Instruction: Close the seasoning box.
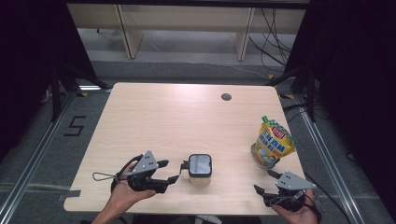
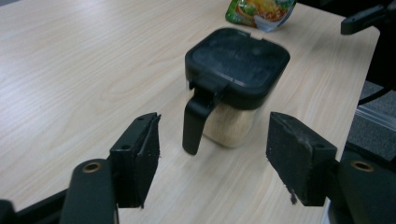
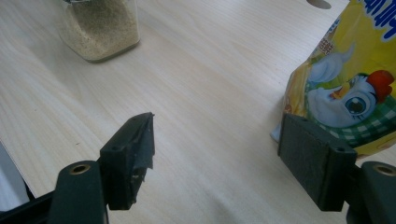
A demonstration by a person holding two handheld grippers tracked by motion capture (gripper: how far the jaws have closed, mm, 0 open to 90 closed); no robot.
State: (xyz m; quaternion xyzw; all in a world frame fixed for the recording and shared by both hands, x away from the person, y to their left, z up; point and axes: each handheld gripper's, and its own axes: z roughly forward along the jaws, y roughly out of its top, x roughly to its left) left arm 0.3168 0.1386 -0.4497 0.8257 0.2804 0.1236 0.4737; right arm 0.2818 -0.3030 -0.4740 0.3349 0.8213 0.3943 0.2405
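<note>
One gripper view shows the jar's (image 2: pixel 236 79) handle (image 2: pixel 195 123).

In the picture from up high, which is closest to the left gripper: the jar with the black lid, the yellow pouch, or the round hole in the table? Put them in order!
From the left gripper:
1. Jar with the black lid, just right of its open jaws.
2. Yellow pouch, standing near the table's right edge.
3. Round hole, toward the far edge.

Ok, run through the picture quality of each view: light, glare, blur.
High view: table evenly lit, surroundings dark, glare on the jar lid. Left gripper view: jar sharp, pale sheen on its lid, near jaws slightly soft. Right gripper view: pouch print close and a little blurred, soft shadows under the jaws.
</note>
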